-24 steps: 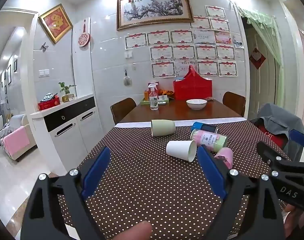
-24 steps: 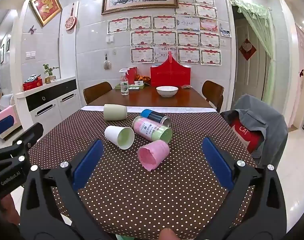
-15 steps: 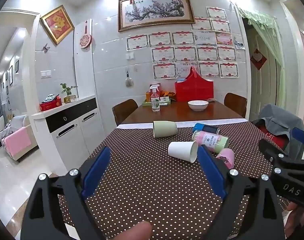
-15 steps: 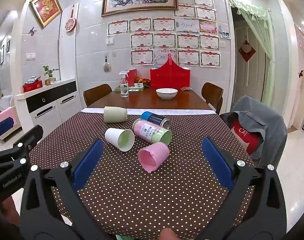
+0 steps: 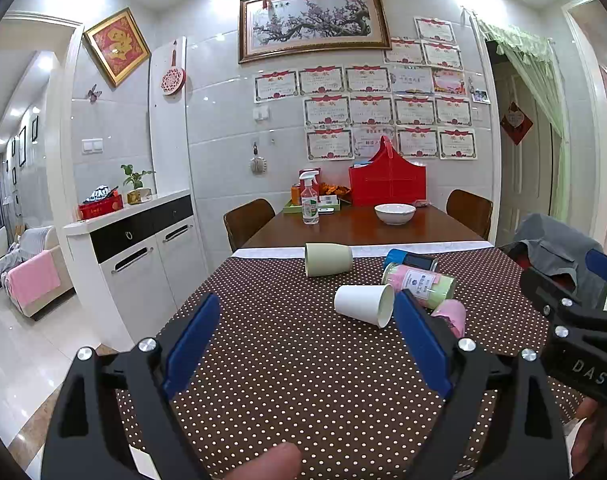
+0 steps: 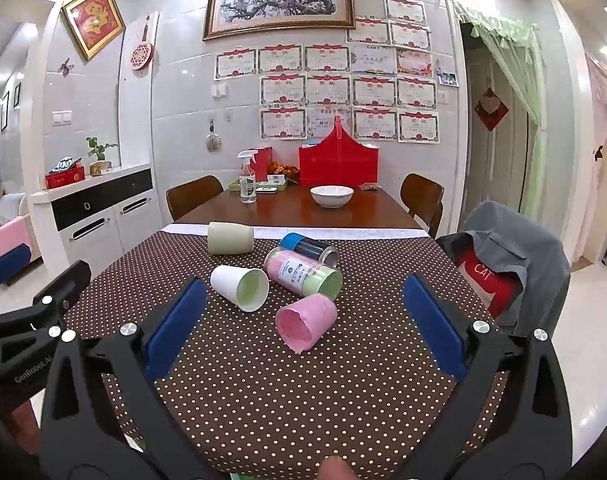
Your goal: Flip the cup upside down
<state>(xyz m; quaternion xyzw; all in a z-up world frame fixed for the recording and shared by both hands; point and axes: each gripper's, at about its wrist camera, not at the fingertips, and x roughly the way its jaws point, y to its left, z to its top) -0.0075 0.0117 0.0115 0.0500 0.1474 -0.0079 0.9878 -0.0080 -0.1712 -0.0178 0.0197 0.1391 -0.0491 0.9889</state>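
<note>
Several cups lie on their sides on the brown dotted tablecloth (image 6: 303,400). A pink cup (image 6: 307,322) lies nearest, mouth toward me. A white paper cup (image 6: 239,286) lies to its left, and shows in the left wrist view (image 5: 363,304). A pale green cup (image 6: 229,238) lies farther back, also in the left wrist view (image 5: 327,259). A pink-and-green labelled cup (image 6: 303,276) and a blue-capped can (image 6: 309,246) lie beside them. My left gripper (image 5: 307,340) is open and empty. My right gripper (image 6: 303,328) is open and empty, short of the pink cup.
Beyond the cloth, the wooden table (image 6: 295,212) holds a white bowl (image 6: 331,196), a spray bottle (image 6: 247,184) and a red box (image 6: 337,164). A chair with a grey jacket (image 6: 511,252) stands at the right. A white sideboard (image 5: 143,240) stands at the left.
Both grippers have eased slightly forward toward the cups. The cups have not moved.
</note>
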